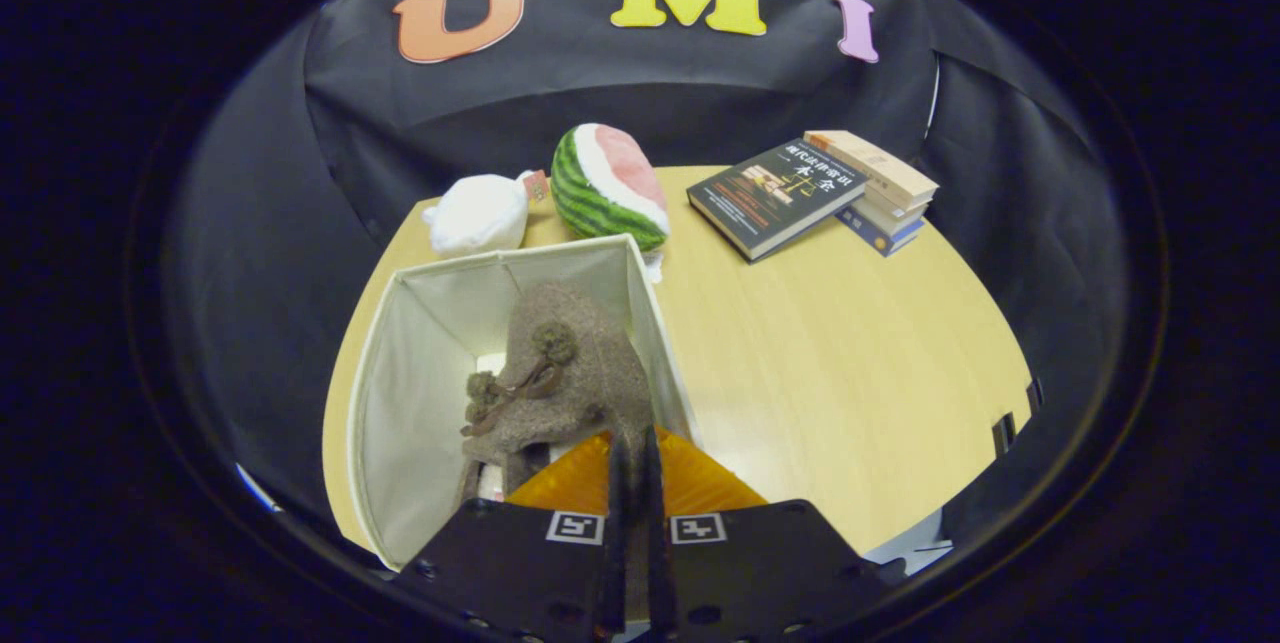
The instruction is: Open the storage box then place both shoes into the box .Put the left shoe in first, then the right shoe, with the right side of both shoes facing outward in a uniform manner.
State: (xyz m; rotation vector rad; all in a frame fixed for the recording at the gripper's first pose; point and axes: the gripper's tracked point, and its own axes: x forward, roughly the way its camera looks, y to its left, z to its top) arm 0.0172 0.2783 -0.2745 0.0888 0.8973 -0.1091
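— Fabric first, on our left: we see a pale cloth storage box [420,393] standing open on the wooden bench [850,363]. Its walls rise around a brown fuzzy shoe [570,373] with a pom-pom lace.

— Where do our tongs sit against that shoe?

— Our tongs [632,463] reach in low over the box's near corner. Their two fingers are pressed almost together, with a thin edge of the shoe's heel end caught between them, so we judge they are pinching the shoe.

— And which way does the shoe run?

— Its long axis runs away from the tongs toward the box's far wall, hard against the right-hand wall of the box. We cannot tell which shoe of the pair it is, nor whether a second one lies beneath it.

— What lies further right?

— Beyond the box's far wall are a white plush toy [480,213] and a plush watermelon slice [608,185]. Further right, well apart from the box, a dark book [775,195] leans on a small stack of books [885,188]. The bench between them and us is bare wood.
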